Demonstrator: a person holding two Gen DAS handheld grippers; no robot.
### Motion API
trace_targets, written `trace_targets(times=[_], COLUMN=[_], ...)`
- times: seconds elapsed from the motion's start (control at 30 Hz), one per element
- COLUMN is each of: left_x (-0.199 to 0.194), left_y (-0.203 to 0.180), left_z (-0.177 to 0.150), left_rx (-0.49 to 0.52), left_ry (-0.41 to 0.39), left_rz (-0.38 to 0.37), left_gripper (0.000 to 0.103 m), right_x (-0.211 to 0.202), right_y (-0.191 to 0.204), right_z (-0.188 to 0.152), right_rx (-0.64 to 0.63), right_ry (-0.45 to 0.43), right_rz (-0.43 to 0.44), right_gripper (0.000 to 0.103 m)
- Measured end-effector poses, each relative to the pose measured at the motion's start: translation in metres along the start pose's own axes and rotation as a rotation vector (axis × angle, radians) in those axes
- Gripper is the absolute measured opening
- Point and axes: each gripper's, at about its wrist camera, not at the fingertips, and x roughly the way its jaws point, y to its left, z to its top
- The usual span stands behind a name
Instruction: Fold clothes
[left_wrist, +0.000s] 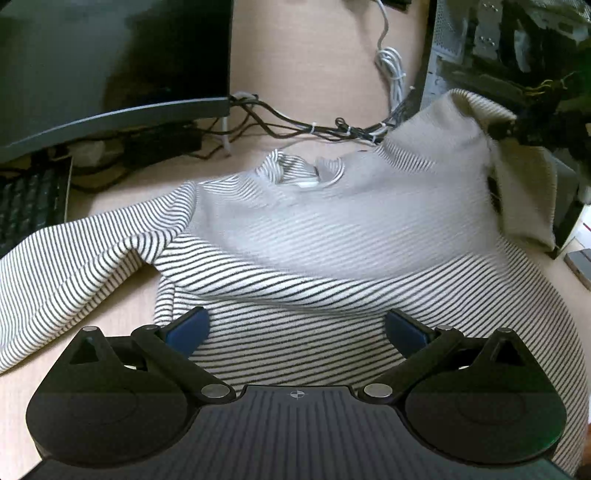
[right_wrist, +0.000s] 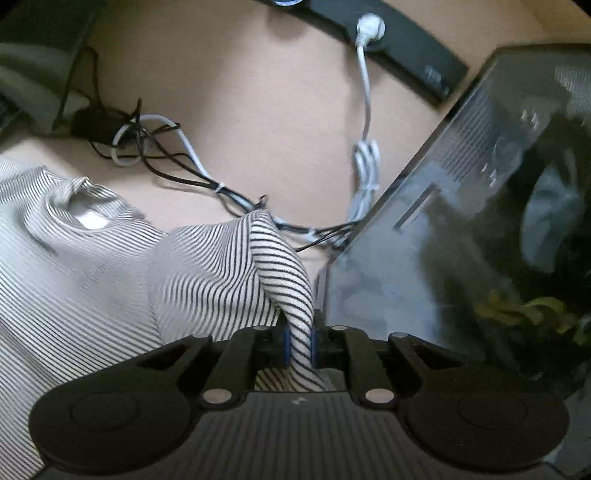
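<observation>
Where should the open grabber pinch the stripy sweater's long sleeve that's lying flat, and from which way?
Probably the outer edge of the sleeve, coming in from the left. It lies flat and spread out on the desk, away from the body of the striped sweater, so that edge is free. The left gripper is open over the hem; the right gripper already pinches the other side.

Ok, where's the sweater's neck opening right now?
In the left wrist view the neck opening sits at the far edge of the striped sweater, centre frame, just short of the bundled cables. The right wrist view shows it at far left.
</observation>
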Motion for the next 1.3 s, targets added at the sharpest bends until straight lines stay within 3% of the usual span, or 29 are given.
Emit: trace_targets(times=[0.07,0.13,0.2,0.3,0.37,0.43,0.53,0.63,0.7,0.73,0.8,0.87,1.0,1.13,1.3], left_x=[0.000,0.000,0.000,0.000,-0.001,0.000,0.001,0.002,0.001,0.000,-0.004,-0.011,-0.030,-0.043,-0.060], left_y=[0.000,0.000,0.001,0.004,0.004,0.004,0.003,0.004,0.006,0.008,0.017,0.024,0.036,0.039,0.037], left_z=[0.000,0.000,0.000,0.000,-0.001,-0.001,-0.001,-0.001,-0.001,0.000,0.003,0.006,0.011,0.009,0.002], left_rx=[-0.002,-0.006,-0.013,-0.029,-0.037,-0.040,-0.040,-0.044,-0.056,-0.074,-0.124,-0.156,-0.176,-0.191,-0.186], left_ry=[0.000,-0.002,-0.005,-0.011,-0.014,-0.015,-0.013,-0.014,-0.019,-0.021,-0.003,0.015,0.010,0.008,0.001], left_rz=[-0.002,-0.004,-0.009,-0.017,-0.020,-0.020,-0.024,-0.028,-0.036,-0.047,-0.074,-0.098,-0.098,-0.086,-0.099], left_gripper=[0.103,0.103,0.103,0.103,0.103,0.103,0.103,0.103,0.103,0.103,0.103,0.103,0.103,0.103,0.103], right_x=[0.002,-0.005,-0.013,-0.024,-0.045,-0.064,-0.069,-0.050,-0.034,-0.026,-0.016,-0.025,-0.074,-0.104,-0.088], right_y=[-0.007,-0.012,-0.016,-0.022,-0.005,0.017,0.046,0.064,0.071,0.072,0.065,0.044,-0.016,-0.029,0.011], right_z=[0.002,-0.003,-0.007,-0.014,-0.023,-0.037,-0.062,-0.085,-0.095,-0.097,-0.085,-0.054,0.031,0.091,0.126], right_rx=[0.045,0.072,0.099,0.140,0.025,-0.131,-0.274,-0.296,-0.300,-0.312,-0.287,-0.230,0.059,0.197,0.235], right_ry=[0.011,0.014,0.016,0.020,-0.026,-0.062,0.006,0.091,0.134,0.145,0.148,0.078,-0.184,-0.368,-0.388], right_rz=[-0.005,-0.008,-0.011,-0.015,-0.059,-0.033,0.067,0.118,0.119,0.115,0.132,0.088,0.073,0.202,0.406], right_gripper=[0.011,0.020,0.045,0.048,0.054,0.060,0.063,0.063,0.057,0.049,0.003,0.003,0.003,0.003,0.003])
